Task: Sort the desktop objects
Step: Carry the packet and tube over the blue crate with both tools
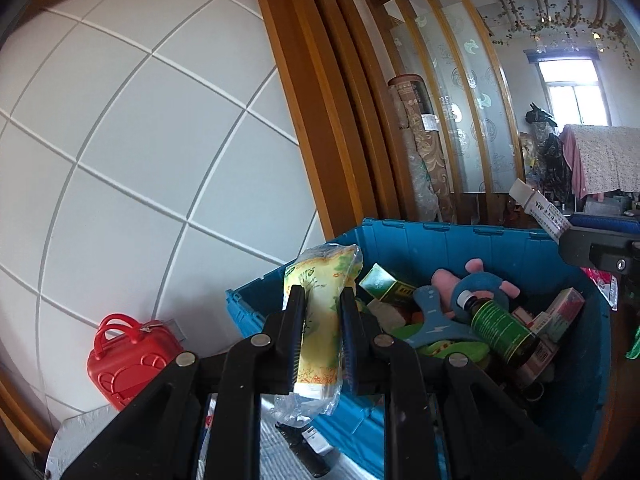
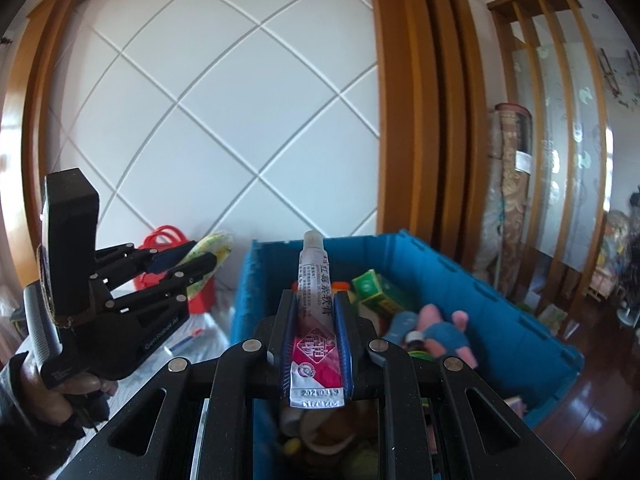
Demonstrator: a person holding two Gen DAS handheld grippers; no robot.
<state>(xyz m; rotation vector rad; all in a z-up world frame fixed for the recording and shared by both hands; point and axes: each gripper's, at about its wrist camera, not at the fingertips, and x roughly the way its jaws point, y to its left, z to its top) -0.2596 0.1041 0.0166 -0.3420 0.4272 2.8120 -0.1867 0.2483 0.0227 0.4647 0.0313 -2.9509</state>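
Observation:
My left gripper [image 1: 323,296] is shut on a yellow-green packet in clear wrap [image 1: 320,320] and holds it over the near left rim of the blue bin [image 1: 480,236]. It also shows in the right wrist view [image 2: 200,258], with the packet [image 2: 210,254] in it. My right gripper [image 2: 316,300] is shut on a white and pink ointment tube [image 2: 318,316], held above the blue bin [image 2: 500,300]. The tube's cap end also shows in the left wrist view [image 1: 538,210].
The bin holds several items: a pink and blue plush toy [image 1: 472,280], a dark green bottle [image 1: 500,328], green boxes [image 1: 390,288]. A small red case [image 1: 128,356] stands by the white tiled wall. A wooden floor [image 2: 592,412] lies at right.

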